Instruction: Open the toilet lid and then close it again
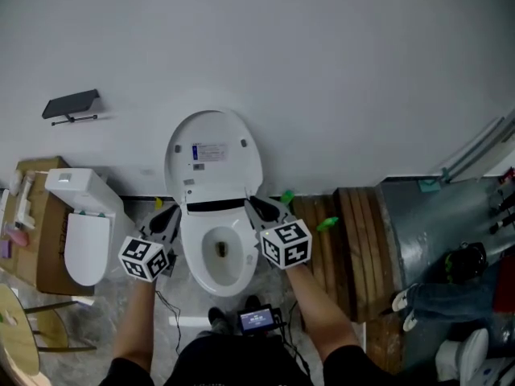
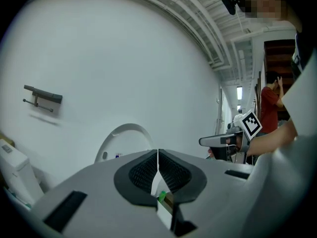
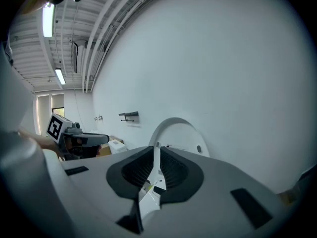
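The toilet lid (image 1: 213, 147) stands upright against the wall (image 1: 338, 71), just ahead of and between both grippers, above the open bowl (image 1: 195, 252). The left gripper (image 1: 166, 215) and the right gripper (image 1: 263, 210) flank the bowl's rear, each with its jaws together and nothing between them

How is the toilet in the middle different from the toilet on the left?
The middle toilet has its lid standing up against the wall, so you can see into the bowl; the left toilet is closed on top. The left toilet has a boxy tank at its back; the middle toilet shows none. The middle toilet looks bigger in the head view. Both are white.
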Demonstrator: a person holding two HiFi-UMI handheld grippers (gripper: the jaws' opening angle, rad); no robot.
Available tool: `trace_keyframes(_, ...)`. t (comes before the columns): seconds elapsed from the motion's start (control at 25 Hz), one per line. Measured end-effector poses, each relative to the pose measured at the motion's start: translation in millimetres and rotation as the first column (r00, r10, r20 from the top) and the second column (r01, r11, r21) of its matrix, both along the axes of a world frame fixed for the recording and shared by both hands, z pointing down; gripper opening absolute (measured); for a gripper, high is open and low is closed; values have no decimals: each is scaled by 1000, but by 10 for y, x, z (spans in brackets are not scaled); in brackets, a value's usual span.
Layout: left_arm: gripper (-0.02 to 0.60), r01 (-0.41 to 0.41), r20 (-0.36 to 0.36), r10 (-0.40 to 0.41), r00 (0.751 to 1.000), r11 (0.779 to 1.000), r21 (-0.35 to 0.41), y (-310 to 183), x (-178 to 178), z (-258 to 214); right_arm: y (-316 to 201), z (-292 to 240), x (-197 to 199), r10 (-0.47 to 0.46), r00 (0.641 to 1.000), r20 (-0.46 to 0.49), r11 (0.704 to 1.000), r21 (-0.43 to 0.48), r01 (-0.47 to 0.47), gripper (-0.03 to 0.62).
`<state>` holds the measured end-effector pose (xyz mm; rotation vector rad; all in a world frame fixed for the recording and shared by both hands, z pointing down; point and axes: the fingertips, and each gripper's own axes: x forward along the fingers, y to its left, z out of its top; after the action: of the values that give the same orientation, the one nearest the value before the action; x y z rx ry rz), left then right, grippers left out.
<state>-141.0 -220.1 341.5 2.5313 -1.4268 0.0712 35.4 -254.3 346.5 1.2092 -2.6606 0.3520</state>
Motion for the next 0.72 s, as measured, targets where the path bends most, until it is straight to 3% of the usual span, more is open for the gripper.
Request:
trace_keyframes(0.16,14,-18,24,18,1000,1000,2,120,32,-3,120,-41,26,1,1000,-6,1000,5,-1,49)
trace_keyframes(0.48,14,13,-29,-13,999,1000,-28,224,-73,94,241,-1,50,-3,1000,-27,1000,-4,3,34)
trace_keyframes(0.72,14,5,-20,-6,1000,1000,-24,232,-56,55,267,23,-13,-18,999,-29,1000,-17,18,34)
